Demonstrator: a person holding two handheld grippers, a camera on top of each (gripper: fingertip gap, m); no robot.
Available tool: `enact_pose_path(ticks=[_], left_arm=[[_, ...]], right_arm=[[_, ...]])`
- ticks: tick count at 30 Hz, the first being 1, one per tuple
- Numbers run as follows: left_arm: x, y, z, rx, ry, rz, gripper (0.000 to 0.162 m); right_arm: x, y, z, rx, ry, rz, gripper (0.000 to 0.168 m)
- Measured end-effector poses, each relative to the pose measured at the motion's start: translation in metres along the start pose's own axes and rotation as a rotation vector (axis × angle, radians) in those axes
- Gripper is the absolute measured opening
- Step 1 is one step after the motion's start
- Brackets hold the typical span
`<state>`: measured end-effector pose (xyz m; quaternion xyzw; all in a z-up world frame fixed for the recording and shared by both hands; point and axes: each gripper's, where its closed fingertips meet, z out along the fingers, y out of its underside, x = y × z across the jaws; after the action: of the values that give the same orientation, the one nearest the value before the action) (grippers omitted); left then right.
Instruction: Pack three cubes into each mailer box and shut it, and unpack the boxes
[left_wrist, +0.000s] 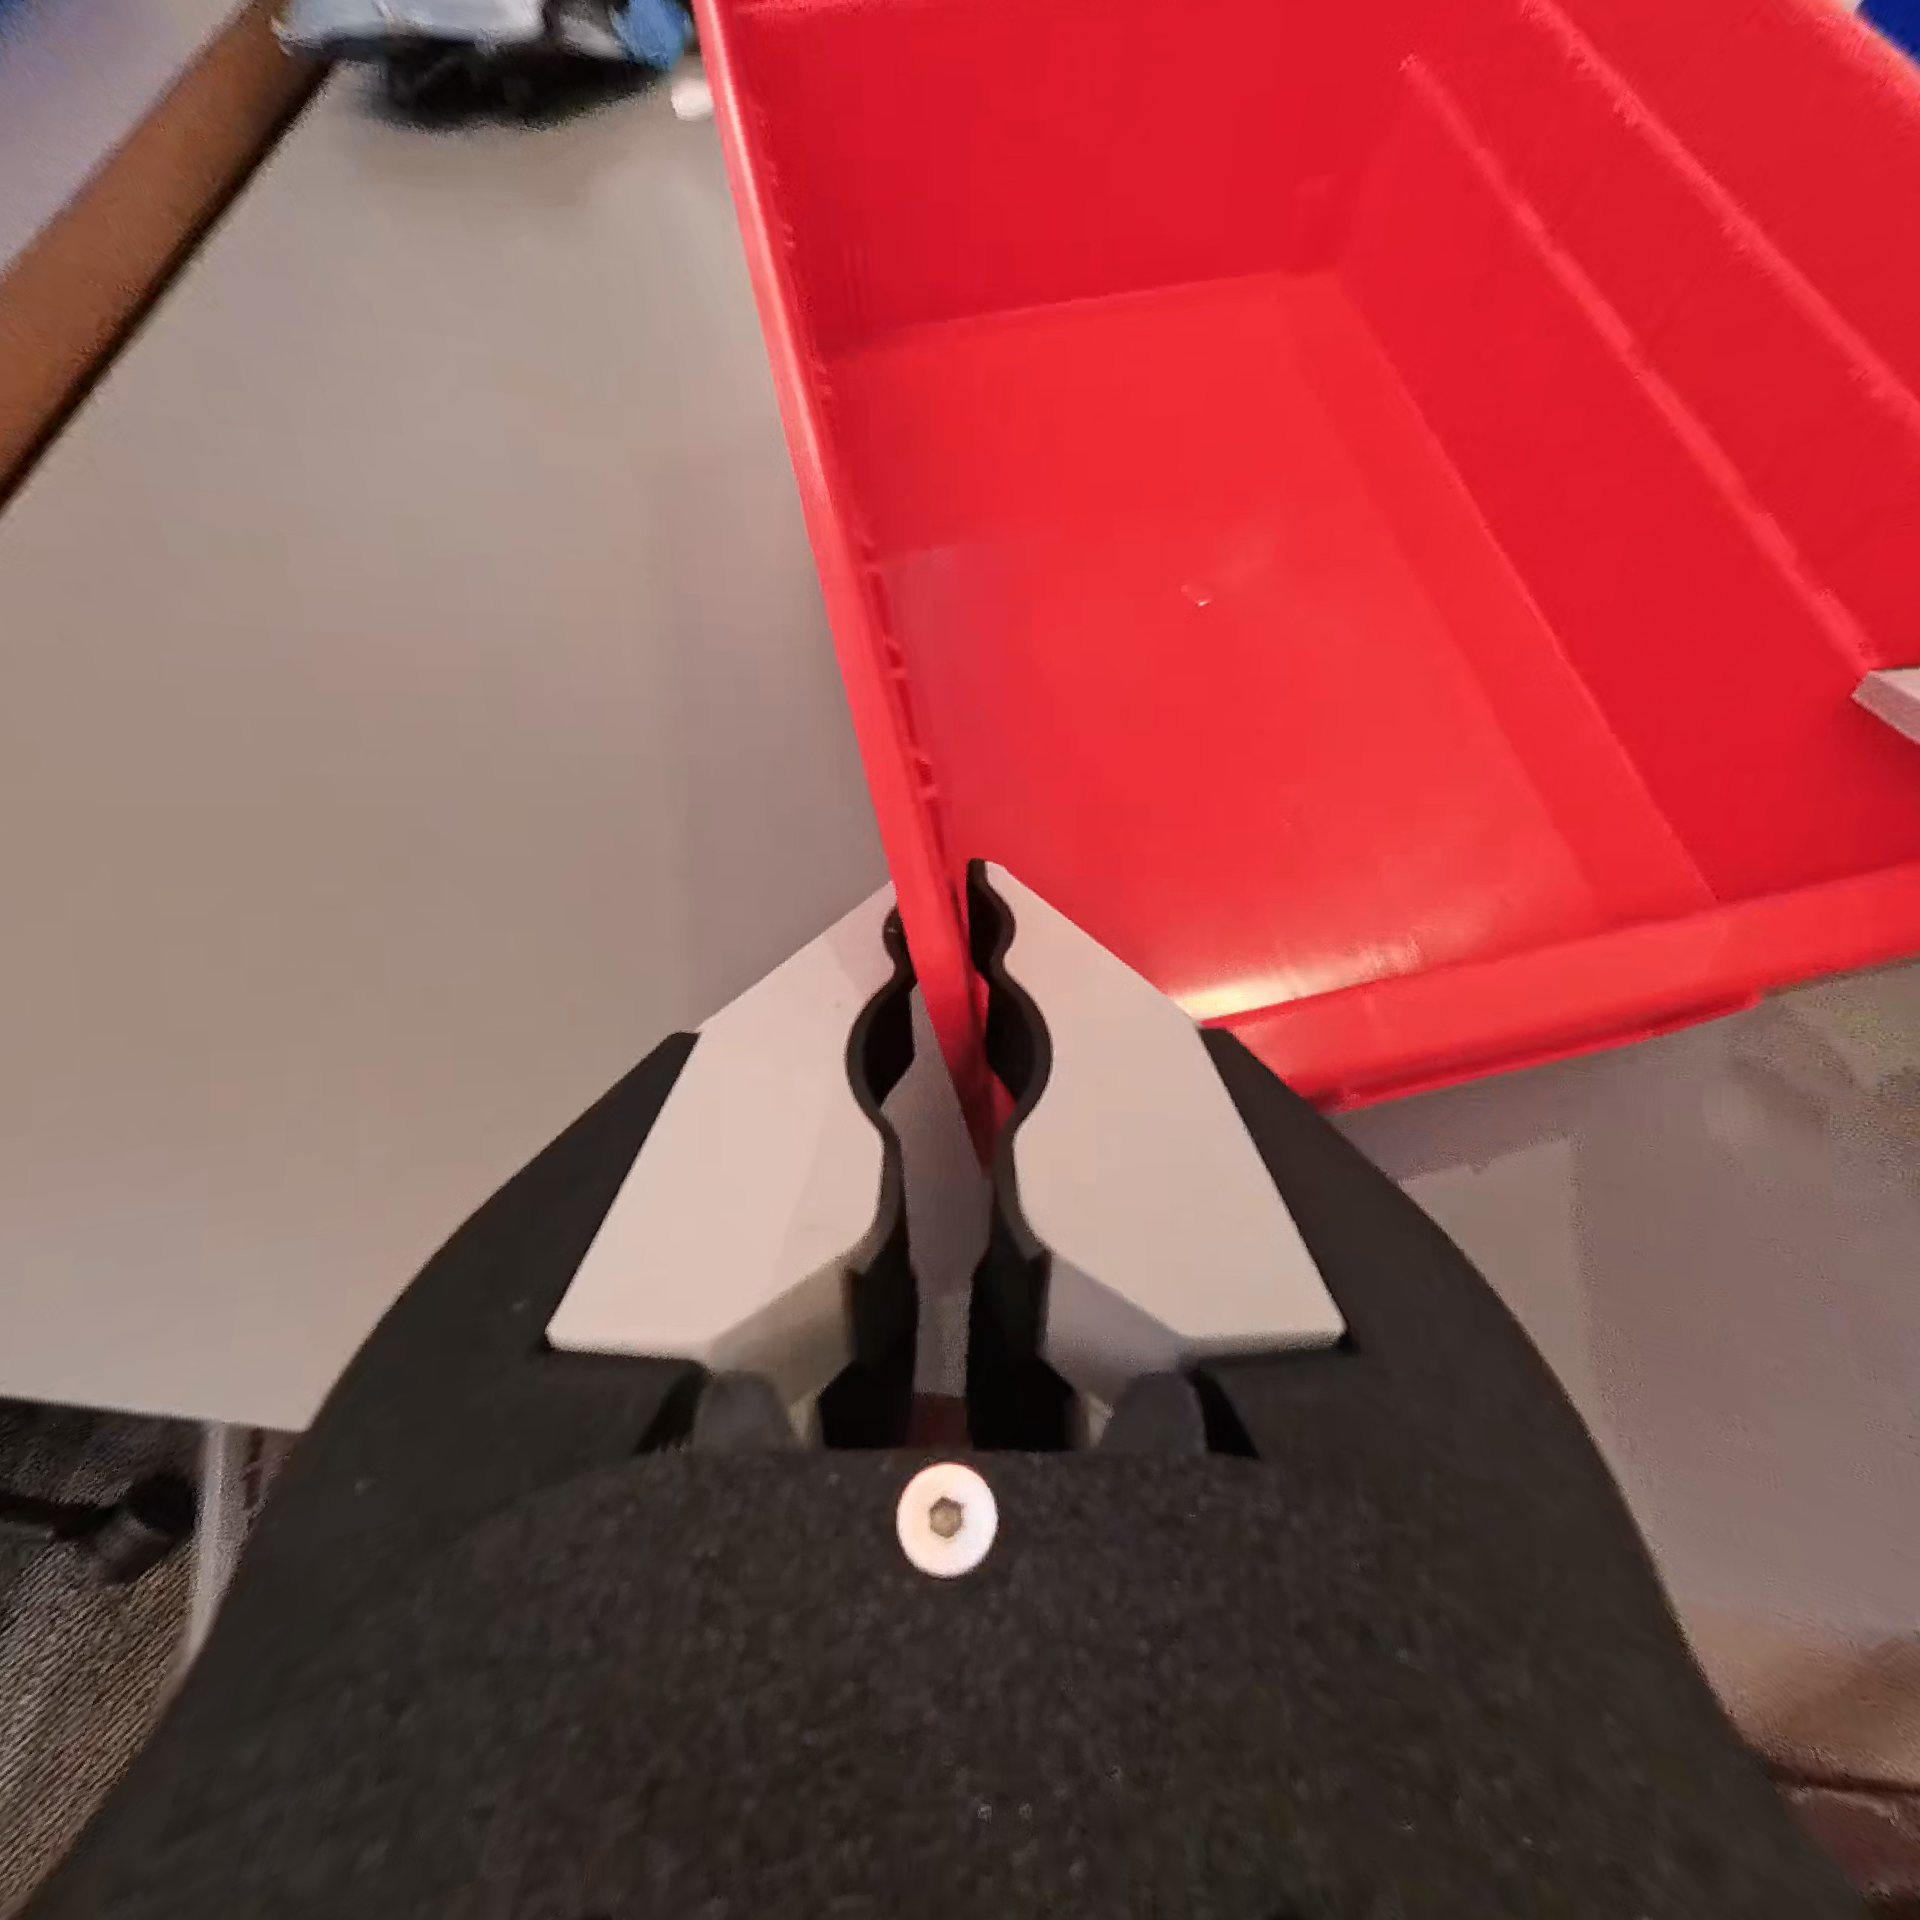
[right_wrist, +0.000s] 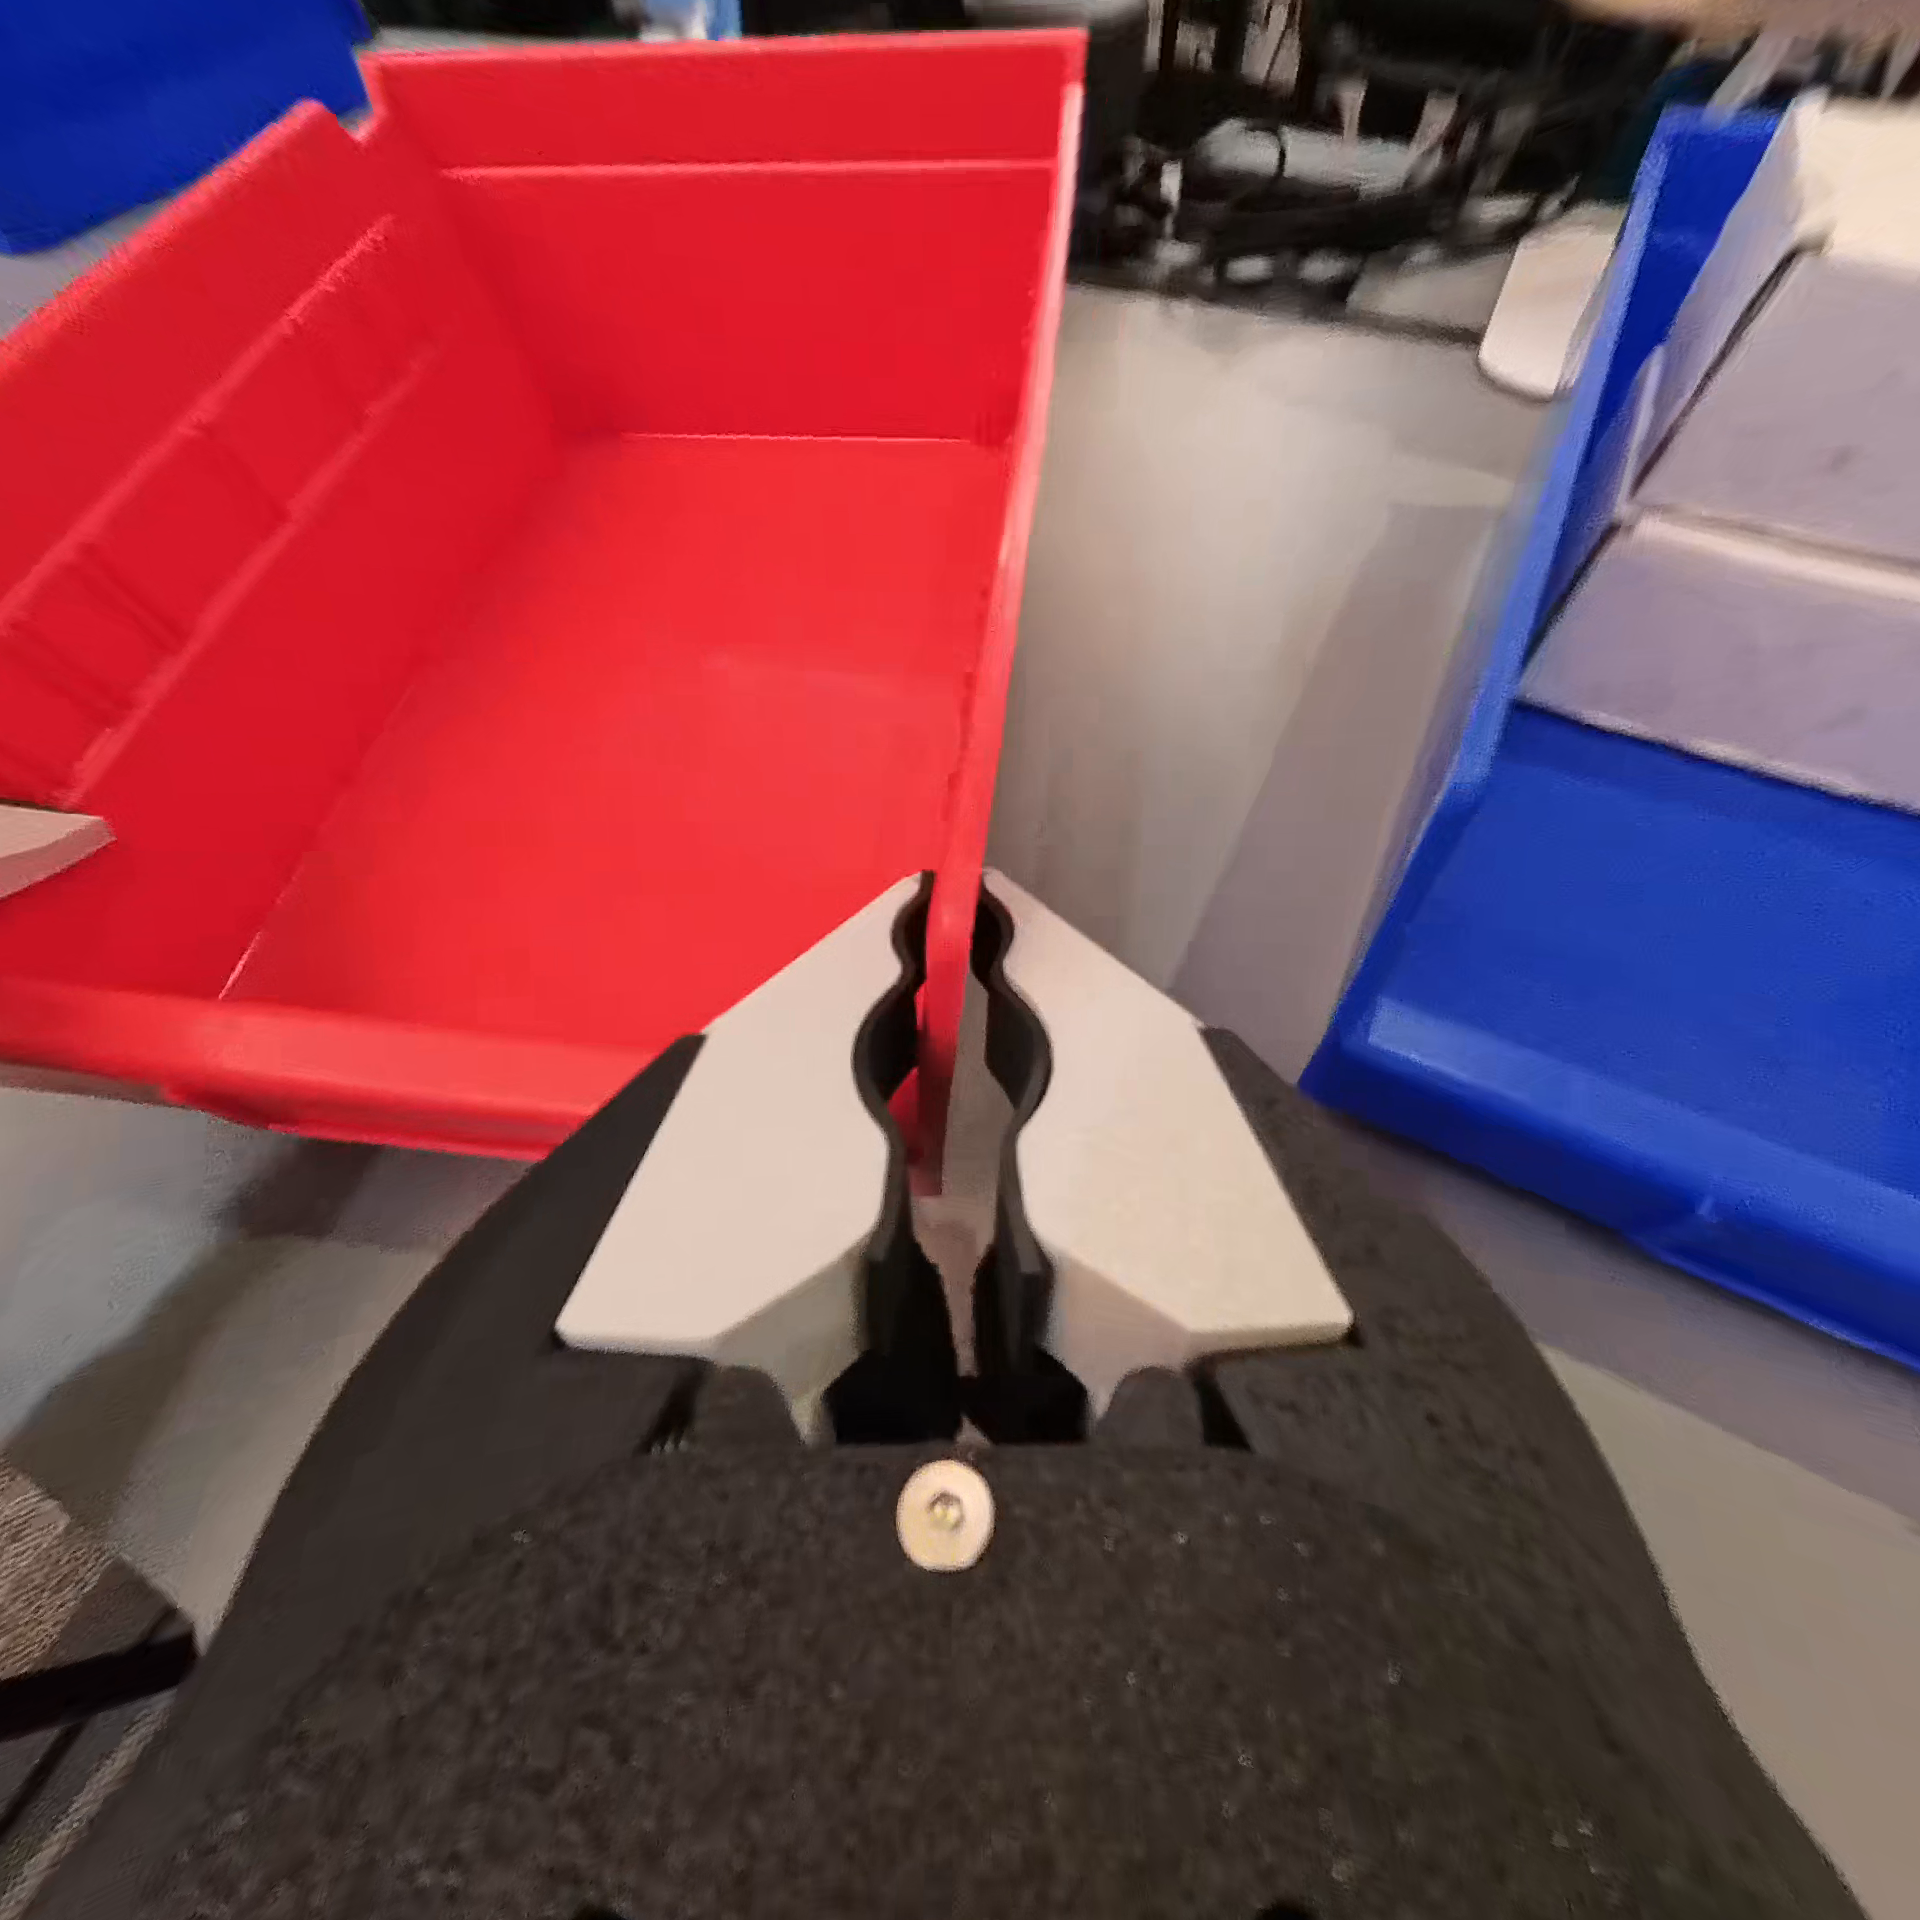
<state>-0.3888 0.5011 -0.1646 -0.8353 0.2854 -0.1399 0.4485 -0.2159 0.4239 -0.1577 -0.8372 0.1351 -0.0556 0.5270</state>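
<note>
An empty red plastic bin fills the upper right of the left wrist view. My left gripper is shut on the bin's left wall near its front corner. In the right wrist view the same red bin lies to the upper left, and my right gripper is shut on its right wall. Each view shows a grey fingertip of the other gripper at the opposite wall. No cubes are in view.
A blue bin stands tilted at the right and holds stacked white mailer boxes. Another blue object is at the far left. The grey table has a brown edge on the left. Dark clutter lies beyond. Tip to tip, the grippers are about 20 cm apart.
</note>
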Motion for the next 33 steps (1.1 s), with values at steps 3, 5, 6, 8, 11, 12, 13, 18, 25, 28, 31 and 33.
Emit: enact_pose_path(ticks=[3, 5, 6, 8, 11, 12, 13, 18, 25, 28, 31, 33], left_arm=[[0.004, -0.022, -0.022, 0.131, -0.037, 0.048, 0.003], [0.016, -0.048, -0.037, 0.234, -0.043, 0.067, 0.004], [0.027, -0.064, -0.043, 0.284, -0.028, 0.071, 0.004], [0.057, -0.098, -0.051, 0.363, 0.011, 0.07, 0.003], [0.131, -0.146, -0.052, 0.46, 0.138, 0.105, 0.006], [0.162, -0.159, -0.051, 0.48, 0.195, 0.114, 0.008], [0.197, -0.169, -0.05, 0.492, 0.251, 0.122, 0.008], [0.383, -0.191, -0.043, 0.469, 0.455, 0.176, 0.007], [0.555, -0.118, -0.016, 0.223, 0.533, 0.335, 0.009], [0.577, -0.073, 0.01, 0.15, 0.483, 0.331, 0.008], [0.575, -0.043, 0.031, 0.098, 0.417, 0.328, 0.008], [0.57, -0.034, 0.042, 0.09, 0.386, 0.332, 0.008]], right_arm=[[0.002, -0.037, -0.022, 0.136, 0.015, -0.082, 0.005], [0.015, -0.067, -0.044, 0.232, 0.046, -0.123, 0.005], [0.026, -0.082, -0.056, 0.274, 0.064, -0.131, 0.005], [0.057, -0.11, -0.082, 0.343, 0.12, -0.143, 0.004], [0.129, -0.144, -0.126, 0.415, 0.249, -0.207, 0.004], [0.158, -0.154, -0.142, 0.431, 0.287, -0.199, 0.004], [0.188, -0.161, -0.16, 0.444, 0.329, -0.174, 0.004], [0.348, -0.145, -0.242, 0.394, 0.584, -0.082, 0.004], [0.501, -0.017, -0.268, 0.153, 0.564, 0.131, 0.004], [0.526, 0.032, -0.248, 0.041, 0.589, 0.101, 0.003], [0.533, 0.06, -0.218, -0.068, 0.53, 0.076, 0.003], [0.534, 0.067, -0.2, -0.098, 0.496, 0.078, 0.003]])
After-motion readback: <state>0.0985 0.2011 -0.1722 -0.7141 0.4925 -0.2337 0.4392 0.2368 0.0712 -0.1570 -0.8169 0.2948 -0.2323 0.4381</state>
